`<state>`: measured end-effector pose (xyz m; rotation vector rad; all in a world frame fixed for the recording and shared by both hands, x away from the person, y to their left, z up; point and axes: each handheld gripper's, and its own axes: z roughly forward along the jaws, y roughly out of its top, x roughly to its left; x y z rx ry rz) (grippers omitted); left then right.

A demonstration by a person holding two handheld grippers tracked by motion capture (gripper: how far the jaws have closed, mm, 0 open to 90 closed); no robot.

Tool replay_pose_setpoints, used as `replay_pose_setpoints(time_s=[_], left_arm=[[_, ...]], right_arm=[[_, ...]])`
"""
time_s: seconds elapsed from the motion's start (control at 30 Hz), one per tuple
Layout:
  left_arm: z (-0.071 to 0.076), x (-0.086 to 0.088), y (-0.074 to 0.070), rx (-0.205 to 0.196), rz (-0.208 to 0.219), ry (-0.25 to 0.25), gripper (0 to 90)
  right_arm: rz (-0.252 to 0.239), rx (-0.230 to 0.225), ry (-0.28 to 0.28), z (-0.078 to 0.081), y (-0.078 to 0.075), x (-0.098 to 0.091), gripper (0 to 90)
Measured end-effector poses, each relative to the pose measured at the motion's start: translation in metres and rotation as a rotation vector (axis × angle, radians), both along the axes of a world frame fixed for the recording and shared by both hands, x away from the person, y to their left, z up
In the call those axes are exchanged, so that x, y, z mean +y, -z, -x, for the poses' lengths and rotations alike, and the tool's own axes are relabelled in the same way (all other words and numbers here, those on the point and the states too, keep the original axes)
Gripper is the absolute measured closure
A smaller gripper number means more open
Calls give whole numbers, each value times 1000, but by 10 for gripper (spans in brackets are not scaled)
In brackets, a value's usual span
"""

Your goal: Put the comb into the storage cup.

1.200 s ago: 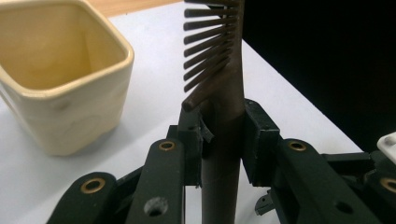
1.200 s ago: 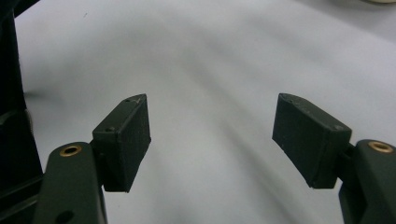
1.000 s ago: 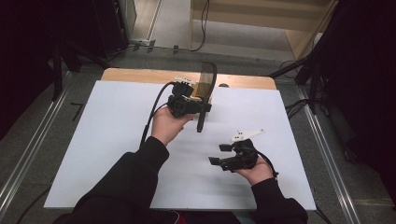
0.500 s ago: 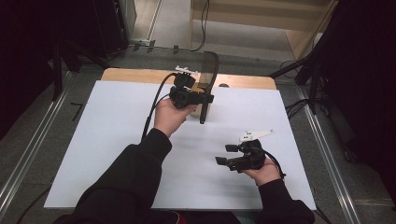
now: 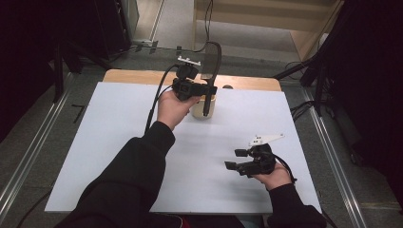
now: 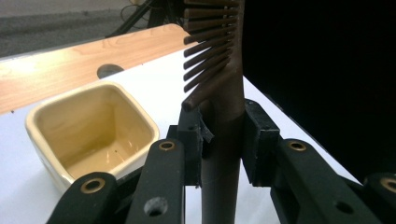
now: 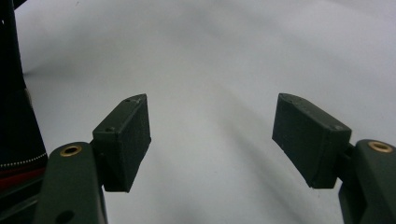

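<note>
Left gripper [image 5: 205,90] jaws are clamping the slotted spatula [image 6: 219,70] handle, holding it upright, head up, just above the cream cup [image 6: 93,126] at the desk's [image 5: 119,142] far edge; right gripper [image 5: 237,159] is idling well apart, jaws wide, empty.

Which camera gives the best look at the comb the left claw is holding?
The left gripper view: the comb is close up, handle clamped in the left claw, teeth distinct. The high view shows it small and dark above the cup.
</note>
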<state>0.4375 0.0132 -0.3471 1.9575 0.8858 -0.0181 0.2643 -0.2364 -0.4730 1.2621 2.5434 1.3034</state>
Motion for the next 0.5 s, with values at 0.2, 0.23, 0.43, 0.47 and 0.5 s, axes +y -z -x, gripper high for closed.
replay_pose_setpoints(time_s=[0.2,0.23,0.43,0.47,0.5], left_arm=[[-9,1,-3,-6,13,-14,727],[-10,1,-4,-5,15,-18,727],[-18,2,-5,-16,19,-38,727],[-19,2,-5,-19,25,-39,727],[-20,2,-6,-15,30,-39,727]], right_arm=[[9,13,7,1,2,-7,260],[7,11,10,2,3,-8,260],[9,18,13,3,4,-14,259],[8,22,16,3,4,-15,259],[7,20,14,3,4,-16,260]])
